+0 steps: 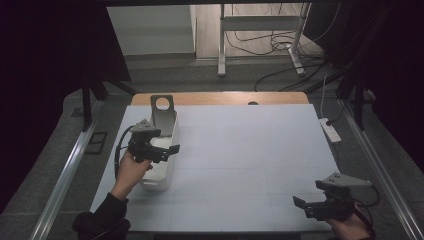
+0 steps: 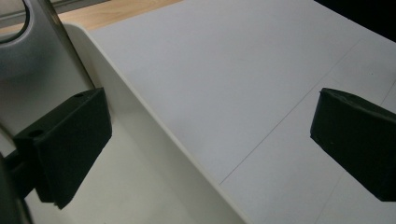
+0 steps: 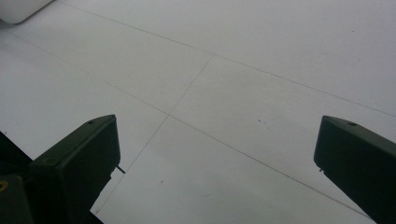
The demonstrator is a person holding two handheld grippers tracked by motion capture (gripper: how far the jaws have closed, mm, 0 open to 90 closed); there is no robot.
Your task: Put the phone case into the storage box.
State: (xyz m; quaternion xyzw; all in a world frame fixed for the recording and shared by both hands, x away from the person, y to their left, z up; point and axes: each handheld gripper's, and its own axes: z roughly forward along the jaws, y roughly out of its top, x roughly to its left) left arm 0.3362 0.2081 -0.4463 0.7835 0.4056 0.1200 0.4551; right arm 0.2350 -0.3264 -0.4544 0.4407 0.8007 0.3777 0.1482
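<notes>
A long white bin (image 1: 156, 181) stands on the left part of the white table (image 1: 250, 150). A grey metal plate (image 1: 162, 112) with a round hole rises upright at the bin's far end. My left gripper (image 1: 169, 151) hovers over the bin, open. In the left gripper view its jaws straddle the bin's right wall (image 2: 154, 121), one inside and one over the table, with the grey plate (image 2: 28, 51) at the top left and the left gripper (image 2: 210, 140) holding nothing. My right gripper (image 1: 301, 206) is low over the near right corner, open and holding nothing (image 3: 217, 158). A bin corner (image 3: 18, 9) shows far off.
A white power strip (image 1: 330, 130) lies off the table's right edge with cables beyond. A metal stand (image 1: 260, 25) is on the floor behind the table. Aluminium rails (image 1: 65, 180) run along both sides. A wooden strip (image 1: 225, 98) borders the far edge.
</notes>
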